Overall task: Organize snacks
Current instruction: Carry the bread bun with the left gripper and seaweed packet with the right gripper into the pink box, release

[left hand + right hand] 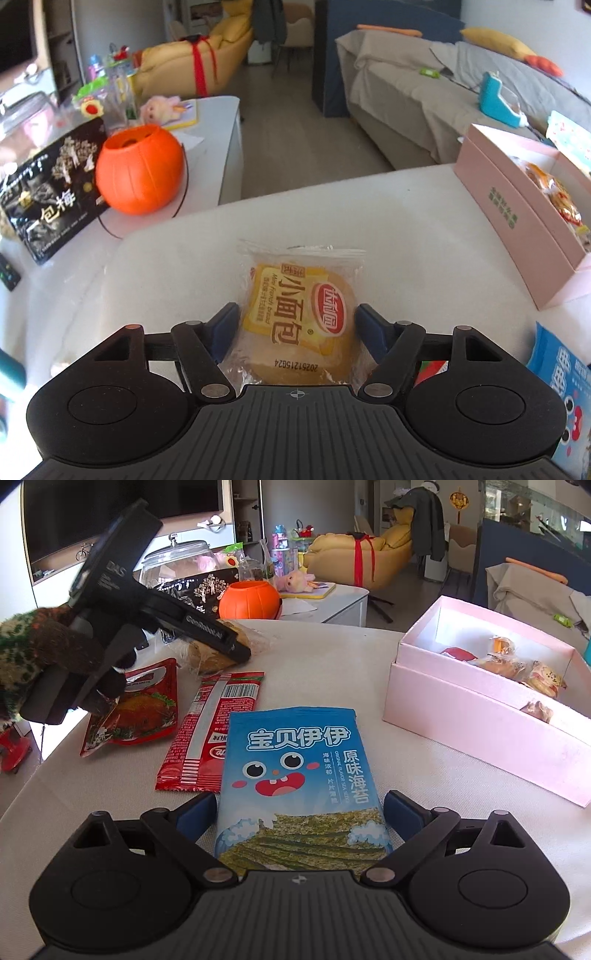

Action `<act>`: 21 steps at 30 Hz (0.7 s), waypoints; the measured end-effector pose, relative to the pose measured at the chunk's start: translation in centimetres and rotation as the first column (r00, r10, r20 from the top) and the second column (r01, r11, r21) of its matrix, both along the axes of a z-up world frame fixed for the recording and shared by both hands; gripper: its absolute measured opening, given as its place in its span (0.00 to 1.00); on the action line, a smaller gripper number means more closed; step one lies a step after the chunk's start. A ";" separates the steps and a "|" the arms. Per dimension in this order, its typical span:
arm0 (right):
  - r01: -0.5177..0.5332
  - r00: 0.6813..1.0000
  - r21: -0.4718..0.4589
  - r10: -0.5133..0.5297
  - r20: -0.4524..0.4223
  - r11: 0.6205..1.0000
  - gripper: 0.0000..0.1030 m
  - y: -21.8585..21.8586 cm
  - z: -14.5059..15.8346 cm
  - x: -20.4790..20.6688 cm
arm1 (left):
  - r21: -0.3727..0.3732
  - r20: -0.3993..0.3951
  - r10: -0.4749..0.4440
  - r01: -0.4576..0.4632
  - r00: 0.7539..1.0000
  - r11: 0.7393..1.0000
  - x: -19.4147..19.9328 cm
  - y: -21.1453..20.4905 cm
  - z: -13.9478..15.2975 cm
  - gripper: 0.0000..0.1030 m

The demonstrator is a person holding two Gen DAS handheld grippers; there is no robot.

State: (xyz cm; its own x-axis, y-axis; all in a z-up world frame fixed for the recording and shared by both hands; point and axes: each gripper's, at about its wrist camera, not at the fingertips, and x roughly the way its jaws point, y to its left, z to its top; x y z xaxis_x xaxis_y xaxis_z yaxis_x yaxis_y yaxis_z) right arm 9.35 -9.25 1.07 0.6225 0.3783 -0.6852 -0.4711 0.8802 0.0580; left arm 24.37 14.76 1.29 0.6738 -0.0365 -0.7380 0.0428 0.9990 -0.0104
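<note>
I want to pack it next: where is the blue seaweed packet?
In the right wrist view, the blue seaweed packet lies flat between the open right gripper's fingers, beside the red packet.

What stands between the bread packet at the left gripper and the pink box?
Nothing visible does. The bread packet lies between the open pads of the left gripper, and only bare white table stretches from it to the pink box.

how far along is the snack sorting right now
Done: a few wrapped snacks already lie in the pink box. In hand: the left gripper straddles the bread packet, and the right gripper, open, brackets the blue seaweed bag; neither is lifted. Left: those two, the red sachet and the chicken pouch.
</note>
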 end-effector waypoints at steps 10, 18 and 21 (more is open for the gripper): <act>-0.003 1.000 0.022 0.003 -0.007 1.000 0.97 -0.3 0.0 0.1 | -0.180 0.135 -0.078 0.102 0.988 0.978 -6.2 -1.8 4.7 0.56; -0.055 0.998 -0.054 0.054 -0.019 0.997 1.00 0.7 -0.1 0.2 | -0.259 0.074 -0.169 0.183 0.983 0.948 -11.7 -4.4 3.8 0.55; -0.075 0.997 -0.046 0.073 -0.034 0.996 1.00 0.4 0.0 0.4 | -0.286 0.059 -0.188 0.197 0.980 0.938 -12.7 -4.6 3.2 0.55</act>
State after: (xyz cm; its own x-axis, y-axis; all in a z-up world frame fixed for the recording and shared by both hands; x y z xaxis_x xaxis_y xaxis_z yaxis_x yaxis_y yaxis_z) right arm 9.76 -8.82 1.11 0.5710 0.3892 -0.7228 -0.5336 0.8450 0.0334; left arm 11.64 10.19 4.46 0.6546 -0.3764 -0.6556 0.2384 0.9258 -0.2935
